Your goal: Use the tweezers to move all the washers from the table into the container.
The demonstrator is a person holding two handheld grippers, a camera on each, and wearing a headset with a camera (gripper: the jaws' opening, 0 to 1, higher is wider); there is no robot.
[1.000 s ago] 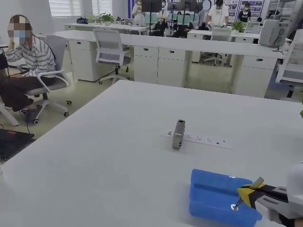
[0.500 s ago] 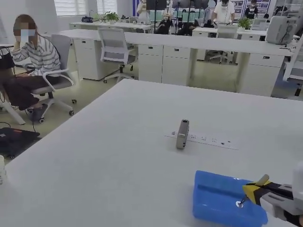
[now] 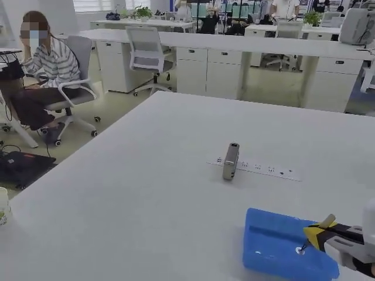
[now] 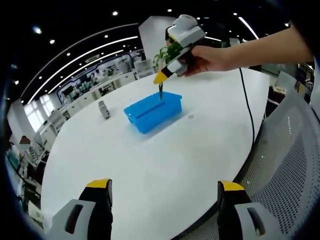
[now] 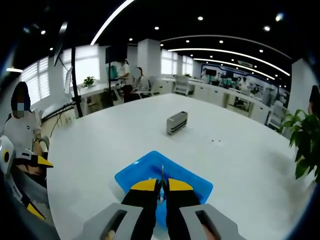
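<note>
A blue container (image 3: pixel 275 246) stands near the table's front edge. My right gripper (image 3: pixel 318 230) is at its right side, shut on thin tweezers (image 3: pixel 304 246) that point down into it. At their tip I see a small pale ring, seemingly a washer (image 3: pixel 300 251). In the right gripper view the yellow-tipped jaws (image 5: pixel 162 184) are pressed together on the tweezers (image 5: pixel 162 174) above the container (image 5: pixel 140 175). My left gripper (image 4: pixel 164 186) is far back from the container (image 4: pixel 152 110), jaws wide apart and holding nothing. A hand holds the right gripper (image 4: pixel 161 77) over the container.
A small grey device (image 3: pixel 230 161) stands beyond the container beside a pale strip (image 3: pixel 263 168) with dark specks too small to name. A speck (image 4: pixel 191 116) lies on the table near the container. A seated person (image 3: pixel 44 64), chairs and desks are past the table's far edge.
The head camera has tilted, so the whole picture has shifted. The right gripper with the tweezers stays over the container's right part, hardly moved relative to it.
</note>
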